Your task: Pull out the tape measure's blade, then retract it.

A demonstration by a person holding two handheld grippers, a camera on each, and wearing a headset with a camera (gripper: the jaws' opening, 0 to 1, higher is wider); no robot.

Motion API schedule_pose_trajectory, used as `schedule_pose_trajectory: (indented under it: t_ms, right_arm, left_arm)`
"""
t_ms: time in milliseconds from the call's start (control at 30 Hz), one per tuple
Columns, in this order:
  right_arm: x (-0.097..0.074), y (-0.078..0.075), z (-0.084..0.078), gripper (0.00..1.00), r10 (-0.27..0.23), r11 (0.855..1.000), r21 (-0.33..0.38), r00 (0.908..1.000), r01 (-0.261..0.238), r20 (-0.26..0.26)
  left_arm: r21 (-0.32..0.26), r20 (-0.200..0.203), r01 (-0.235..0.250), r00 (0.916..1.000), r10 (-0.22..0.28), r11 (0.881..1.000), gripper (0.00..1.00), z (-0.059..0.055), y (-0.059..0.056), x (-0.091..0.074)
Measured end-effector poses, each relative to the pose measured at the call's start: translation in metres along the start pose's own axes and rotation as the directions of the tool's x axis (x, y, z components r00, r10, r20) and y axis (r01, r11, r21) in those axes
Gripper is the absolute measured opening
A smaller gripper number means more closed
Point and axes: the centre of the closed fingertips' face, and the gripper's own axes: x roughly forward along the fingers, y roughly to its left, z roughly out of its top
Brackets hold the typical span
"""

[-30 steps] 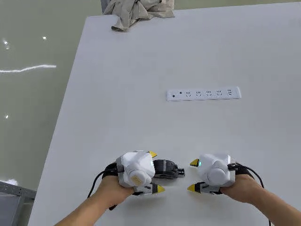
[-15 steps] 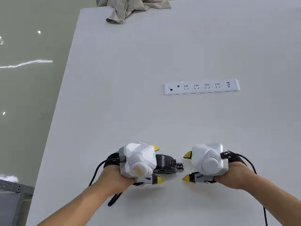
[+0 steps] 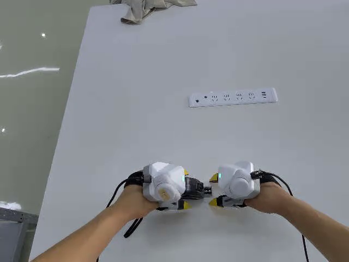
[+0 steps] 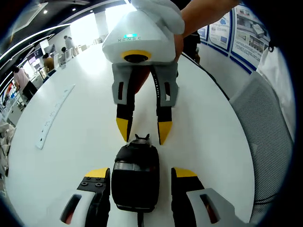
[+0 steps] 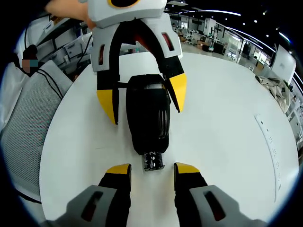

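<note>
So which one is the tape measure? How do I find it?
Find the near edge of the big white table. Between the left claw and the right claw sits the tape measure. It's a chunky black case, unlike the long white power strip farther off.

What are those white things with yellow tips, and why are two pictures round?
They are grippers: pinching tools that a person holds, one on each side. The square picture comes from a camera on the person's head, looking down at a white table. Each round picture comes from a small camera on one gripper, so it sees the other gripper facing it. The left gripper has its jaws on either side of a black tape measure; I cannot tell if it squeezes. The right gripper is open, with the tape's metal tip between its jaws, not pinched yet. A power strip and a crumpled cloth also lie on the table.
</note>
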Motion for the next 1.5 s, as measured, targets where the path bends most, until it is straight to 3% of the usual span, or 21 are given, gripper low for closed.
schedule_pose_trajectory:
  t_ms: [700,1500]
  right_arm:
    - [0.0043,-0.0034,0.0007,0.2,0.016,1.0,0.0,0.9999,-0.016,0.004]
    - [0.0036,-0.0004,-0.0007,0.14,0.042,0.999,-0.033,0.9988,-0.043,-0.024]
  left_arm:
    - [0.057,-0.036,0.04,0.9986,-0.038,0.998,0.38,-0.0015,0.0034,0.0059]
    - [0.053,-0.036,0.055,0.998,-0.053,0.997,0.37,-0.0015,0.0036,0.0063]
